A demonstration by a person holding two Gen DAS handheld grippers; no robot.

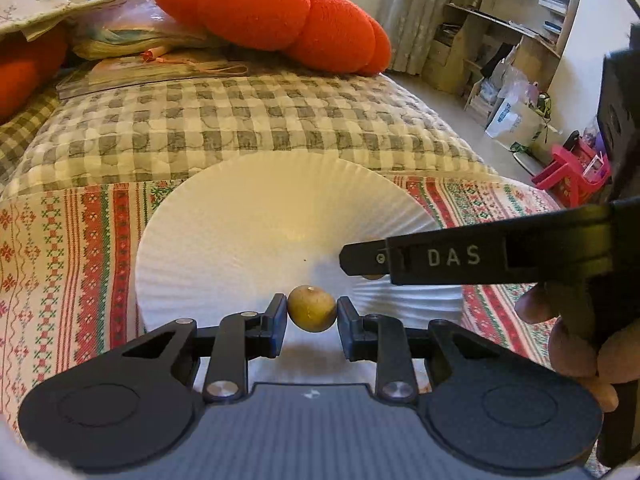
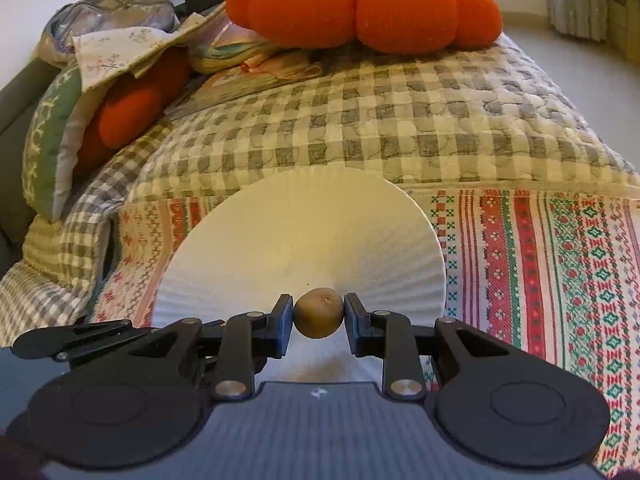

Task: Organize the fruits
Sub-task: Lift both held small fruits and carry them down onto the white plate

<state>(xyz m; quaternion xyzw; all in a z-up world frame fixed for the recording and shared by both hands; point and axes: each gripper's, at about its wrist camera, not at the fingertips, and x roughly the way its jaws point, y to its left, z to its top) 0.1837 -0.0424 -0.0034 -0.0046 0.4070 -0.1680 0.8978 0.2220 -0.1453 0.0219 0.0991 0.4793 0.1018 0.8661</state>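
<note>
A white paper plate [image 1: 248, 216] lies on a red and green patterned cloth; it also shows in the right wrist view [image 2: 304, 216]. My left gripper [image 1: 312, 310] is shut on a small round yellow-brown fruit [image 1: 312, 308] just above the plate's near rim. My right gripper [image 2: 319, 314] is shut on a similar small brown fruit [image 2: 319, 313] over the plate's near part. The right gripper's finger [image 1: 440, 258] reaches in from the right in the left wrist view, over the plate. The left gripper's fingers [image 2: 76, 340] show at the lower left of the right wrist view.
The patterned cloth [image 2: 540, 264] lies on a grey checked quilt [image 1: 240, 120]. An orange pumpkin cushion [image 1: 272, 12] sits at the back, with papers and fabric [image 1: 120, 44] to its left. Shelves [image 1: 500, 40] and a pink toy [image 1: 572, 172] stand on the floor at right.
</note>
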